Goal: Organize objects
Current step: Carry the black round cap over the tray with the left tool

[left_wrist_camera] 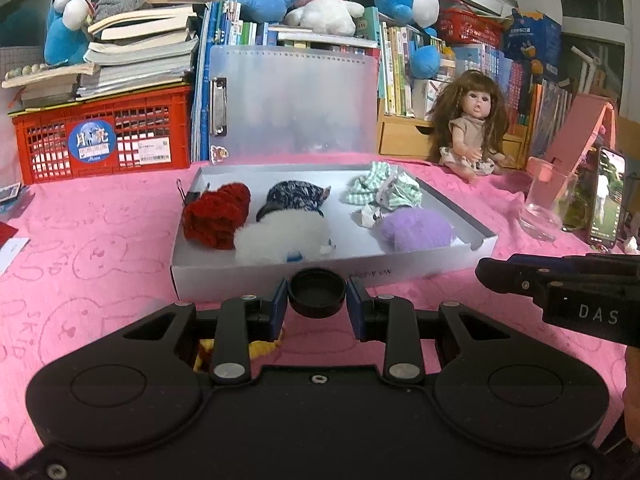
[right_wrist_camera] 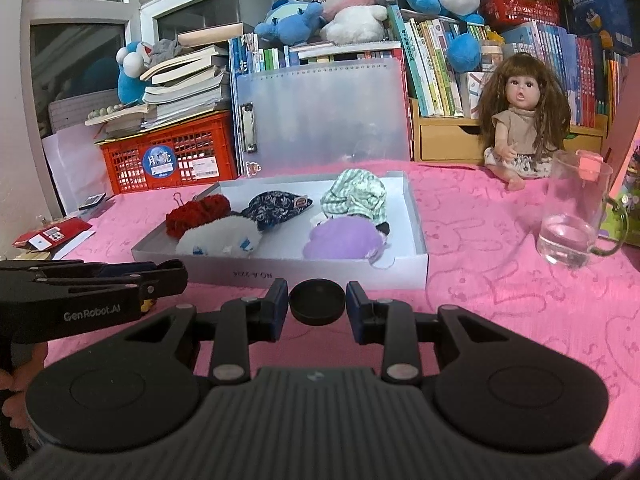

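Though both empty, left tool point(left_wrist_camera: 317, 304) and right tool point(right_wrist_camera: 317, 304) gape; yellow item point(left_wrist_camera: 264, 347) mostly hidden.

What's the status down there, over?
Left gripper open, right gripper open, both short of the box. Five soft items inside. Glass mug beside it.

Black left claw point(left_wrist_camera: 317, 300), blue pads point(left_wrist_camera: 280, 308), silver screws, white lettering

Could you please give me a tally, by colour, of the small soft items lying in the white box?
Red: 1
White: 1
Dark blue patterned: 1
Green-and-white striped: 1
Purple: 1
Total: 5, all inside the white box.
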`<state>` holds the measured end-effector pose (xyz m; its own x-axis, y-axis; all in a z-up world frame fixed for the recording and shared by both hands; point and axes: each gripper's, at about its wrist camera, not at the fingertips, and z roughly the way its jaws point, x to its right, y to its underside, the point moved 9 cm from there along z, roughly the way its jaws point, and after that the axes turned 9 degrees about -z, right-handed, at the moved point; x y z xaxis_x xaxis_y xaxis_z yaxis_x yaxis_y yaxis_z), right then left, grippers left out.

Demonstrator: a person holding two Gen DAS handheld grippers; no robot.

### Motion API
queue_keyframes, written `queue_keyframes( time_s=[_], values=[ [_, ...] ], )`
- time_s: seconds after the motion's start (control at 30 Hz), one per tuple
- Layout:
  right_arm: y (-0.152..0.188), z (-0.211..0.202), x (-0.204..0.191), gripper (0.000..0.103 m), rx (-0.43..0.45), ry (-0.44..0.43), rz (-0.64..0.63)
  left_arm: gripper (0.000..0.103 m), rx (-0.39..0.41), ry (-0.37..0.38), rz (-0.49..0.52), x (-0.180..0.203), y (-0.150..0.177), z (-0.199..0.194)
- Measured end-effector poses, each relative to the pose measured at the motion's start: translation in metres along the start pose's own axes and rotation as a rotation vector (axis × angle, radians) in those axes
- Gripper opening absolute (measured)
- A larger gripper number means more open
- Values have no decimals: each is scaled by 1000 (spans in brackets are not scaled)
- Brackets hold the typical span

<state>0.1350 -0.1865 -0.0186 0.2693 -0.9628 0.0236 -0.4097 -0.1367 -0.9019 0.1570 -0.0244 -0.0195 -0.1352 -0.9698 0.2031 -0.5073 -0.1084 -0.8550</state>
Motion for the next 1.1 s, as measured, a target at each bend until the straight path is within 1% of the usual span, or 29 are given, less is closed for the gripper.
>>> queue_keyframes(
  time_s=[0.27, 0.47, 0.67, 0.8, 0.9, 1.1],
  values=[
    [-18, 12, 7, 37, 9, 11, 19, 30, 18, -30, -22, -12, -20, 12],
    [-33, 26, 12, 37, 10, -7, 41, 30, 19, -73, -62, -31, -34, 26],
    [-37, 47, 9, 37, -20, -62, 102, 30, 19, -117, -79, -46, -40, 43],
    [-39, 63, 7, 36, -35, -47, 120, 30, 11, -139, -86, -52, -41, 56],
    [-40, 74, 5, 36, -51, -59, 137, 30, -8, -143, -99, -56, -38, 65],
    [-34, 97, -4, 36, -100, -80, 132, 30, -7, -140, -98, -55, -40, 75]
  ],
)
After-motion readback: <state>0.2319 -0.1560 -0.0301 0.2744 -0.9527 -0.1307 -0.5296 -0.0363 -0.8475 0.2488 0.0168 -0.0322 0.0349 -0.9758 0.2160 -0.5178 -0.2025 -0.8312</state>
